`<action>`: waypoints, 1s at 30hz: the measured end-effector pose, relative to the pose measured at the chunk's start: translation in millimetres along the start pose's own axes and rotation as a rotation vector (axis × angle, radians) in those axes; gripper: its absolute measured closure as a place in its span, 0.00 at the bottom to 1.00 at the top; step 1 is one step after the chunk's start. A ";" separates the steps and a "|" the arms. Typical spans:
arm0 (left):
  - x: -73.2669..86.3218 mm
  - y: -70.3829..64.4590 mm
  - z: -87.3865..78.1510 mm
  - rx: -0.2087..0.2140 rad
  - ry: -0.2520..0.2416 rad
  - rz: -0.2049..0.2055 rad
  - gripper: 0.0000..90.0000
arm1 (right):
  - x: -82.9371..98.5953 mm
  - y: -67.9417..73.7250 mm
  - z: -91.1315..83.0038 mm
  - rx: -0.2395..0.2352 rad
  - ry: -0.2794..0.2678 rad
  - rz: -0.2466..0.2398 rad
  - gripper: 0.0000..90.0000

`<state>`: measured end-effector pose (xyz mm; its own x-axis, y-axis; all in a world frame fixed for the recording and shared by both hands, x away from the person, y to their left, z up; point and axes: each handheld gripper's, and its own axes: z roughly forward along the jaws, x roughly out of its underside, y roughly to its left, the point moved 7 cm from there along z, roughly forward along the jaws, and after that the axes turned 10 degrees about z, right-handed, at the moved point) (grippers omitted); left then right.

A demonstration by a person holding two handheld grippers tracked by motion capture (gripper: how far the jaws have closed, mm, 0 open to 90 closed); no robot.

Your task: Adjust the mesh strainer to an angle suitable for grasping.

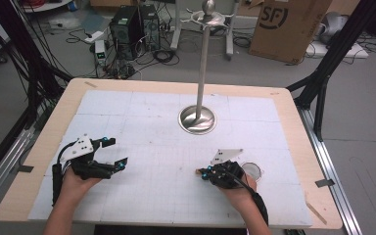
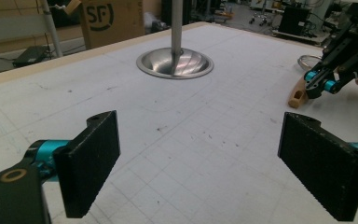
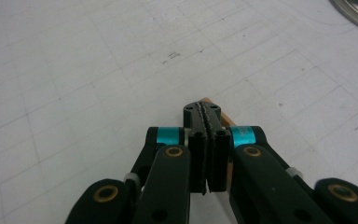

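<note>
Table (image 1: 293, 122): stand base (image 1: 197, 119) at centre toward the far edge, pole (image 1: 203, 63) upright in it. Left gripper (image 1: 108, 152) near the front left; right gripper (image 1: 203, 172) front right. Wooden piece (image 2: 297, 94) under the right gripper's tips; ring (image 1: 252, 171) just right of that gripper.

Small tan wooden piece (image 2: 298, 94), lying flat on the white mat, mostly hidden.

Glossy metal stand base (image 1: 197, 120); seemingly wooden piece (image 2: 297, 94).
</note>
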<state>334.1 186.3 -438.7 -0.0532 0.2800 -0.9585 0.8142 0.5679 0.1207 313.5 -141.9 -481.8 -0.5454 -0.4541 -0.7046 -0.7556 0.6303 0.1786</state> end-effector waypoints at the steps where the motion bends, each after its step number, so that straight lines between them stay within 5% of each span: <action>1: 0.1 0.0 0.1 0.000 0.000 0.000 0.15 | -0.3 -1.4 1.8 -0.004 0.006 0.009 0.99; 20: 1.0 0.7 0.0 0.000 0.004 -0.001 0.15 | -15.1 -50.4 8.6 0.105 -0.016 0.144 0.99; 30: 0.9 0.8 -0.6 0.002 0.004 0.000 0.15 | -17.8 -52.7 -0.7 0.098 -0.055 0.167 0.99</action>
<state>334.4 187.5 -439.3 -0.0552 0.2835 -0.9574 0.8152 0.5664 0.1207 362.8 -167.5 -478.2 -0.6377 -0.3043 -0.7077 -0.6158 0.7534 0.2308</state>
